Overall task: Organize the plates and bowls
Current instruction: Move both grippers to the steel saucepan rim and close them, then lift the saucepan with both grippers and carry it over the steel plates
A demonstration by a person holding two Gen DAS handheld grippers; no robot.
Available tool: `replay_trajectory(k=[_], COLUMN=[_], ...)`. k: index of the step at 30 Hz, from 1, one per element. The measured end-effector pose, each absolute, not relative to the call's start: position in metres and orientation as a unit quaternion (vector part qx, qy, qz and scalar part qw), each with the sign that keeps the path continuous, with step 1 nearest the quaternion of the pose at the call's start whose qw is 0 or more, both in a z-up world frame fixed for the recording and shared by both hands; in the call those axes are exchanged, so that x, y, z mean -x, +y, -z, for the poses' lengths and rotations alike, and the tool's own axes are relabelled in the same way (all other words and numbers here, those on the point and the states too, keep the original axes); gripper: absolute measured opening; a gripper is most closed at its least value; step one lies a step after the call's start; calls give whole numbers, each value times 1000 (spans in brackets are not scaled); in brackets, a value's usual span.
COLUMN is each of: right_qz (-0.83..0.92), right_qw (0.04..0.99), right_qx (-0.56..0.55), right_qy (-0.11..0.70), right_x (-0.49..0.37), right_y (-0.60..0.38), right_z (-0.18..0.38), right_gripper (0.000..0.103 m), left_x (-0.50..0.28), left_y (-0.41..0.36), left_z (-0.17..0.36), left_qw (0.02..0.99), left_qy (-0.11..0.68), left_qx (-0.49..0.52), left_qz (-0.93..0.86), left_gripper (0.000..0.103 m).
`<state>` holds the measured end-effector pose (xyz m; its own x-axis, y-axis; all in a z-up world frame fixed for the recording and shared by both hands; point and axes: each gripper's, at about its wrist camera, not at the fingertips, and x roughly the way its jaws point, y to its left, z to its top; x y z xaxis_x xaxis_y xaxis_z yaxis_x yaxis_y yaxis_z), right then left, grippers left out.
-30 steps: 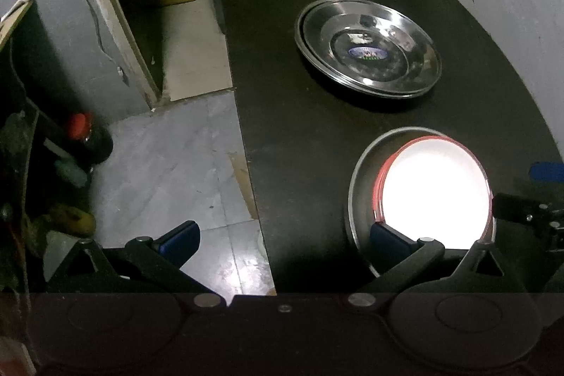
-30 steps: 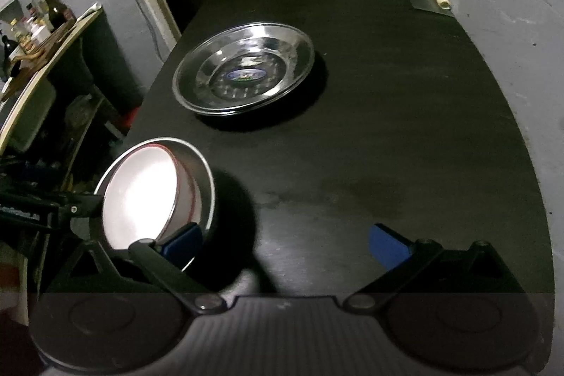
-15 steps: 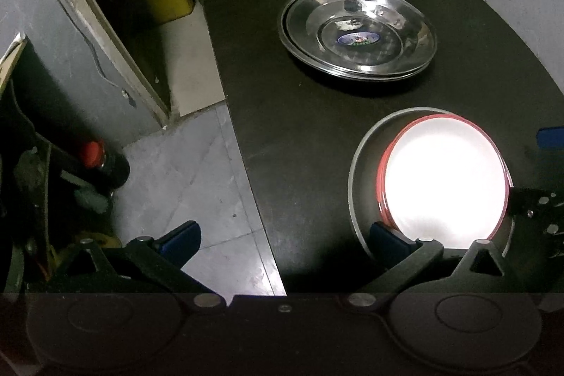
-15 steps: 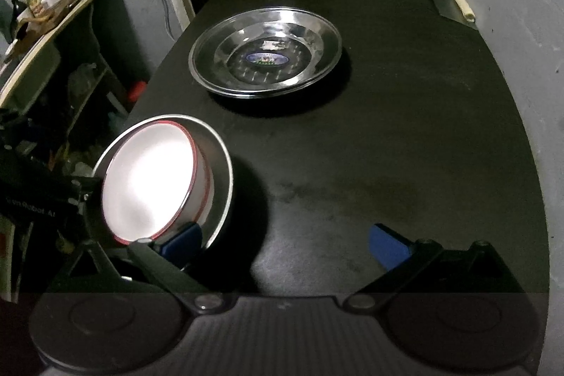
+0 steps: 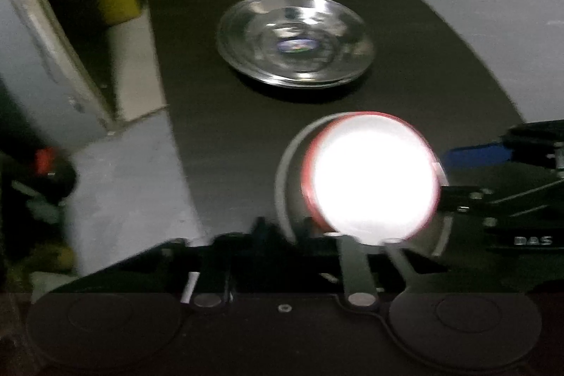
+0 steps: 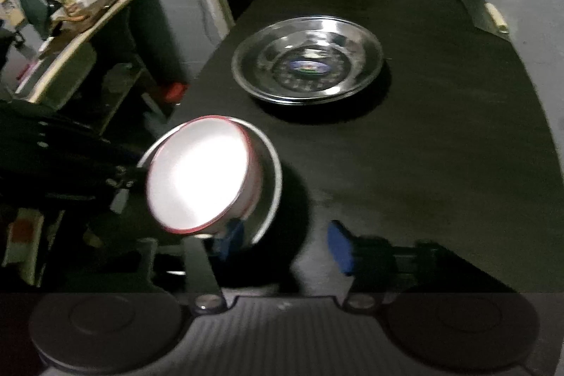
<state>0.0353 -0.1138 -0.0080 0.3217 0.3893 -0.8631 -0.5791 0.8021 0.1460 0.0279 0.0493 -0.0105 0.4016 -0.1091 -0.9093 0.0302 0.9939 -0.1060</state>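
At the near left edge of the dark table [image 6: 440, 136], a red-rimmed white bowl [image 6: 197, 173] sits inside a steel bowl [image 6: 271, 185], with a stack of steel plates [image 6: 306, 62] at twelve o'clock beyond. The left gripper [image 5: 363, 236] has just closed to almost nothing at the bowls' near rim, though glare hides what it pinches. The right gripper [image 6: 282, 242], closing from three o'clock, stands part open astride the steel wall. Both point steeply down. The risk: two thin rim grips could let the tilted inner bowl slide out, or the pair twist if the hands lift unevenly.
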Motion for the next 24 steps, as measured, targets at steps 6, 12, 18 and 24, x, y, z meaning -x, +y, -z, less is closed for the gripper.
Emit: replay_trajectory(k=[6,12,18,24], right_qz=[-331,-332,-331,-331], right_qw=[794,793,793,794], right_qx=[107,103,102,103], right_qy=[499,500,500,500], right_x=[-31,-32,-32,-33], right_y=[-105,-105,-106,-106], right_z=[7,7,7,7], right_gripper=[25,24,24,24], left_x=[-28,-28,-28,-28], left_y=[47,46,46,46], left_z=[11,11,10,10], left_qw=[837,836,836,836], left_qy=[545,546,546,545], left_qx=[31,28,26,25], left_qz=[45,46,47,48], left_gripper=[14,14,14,14])
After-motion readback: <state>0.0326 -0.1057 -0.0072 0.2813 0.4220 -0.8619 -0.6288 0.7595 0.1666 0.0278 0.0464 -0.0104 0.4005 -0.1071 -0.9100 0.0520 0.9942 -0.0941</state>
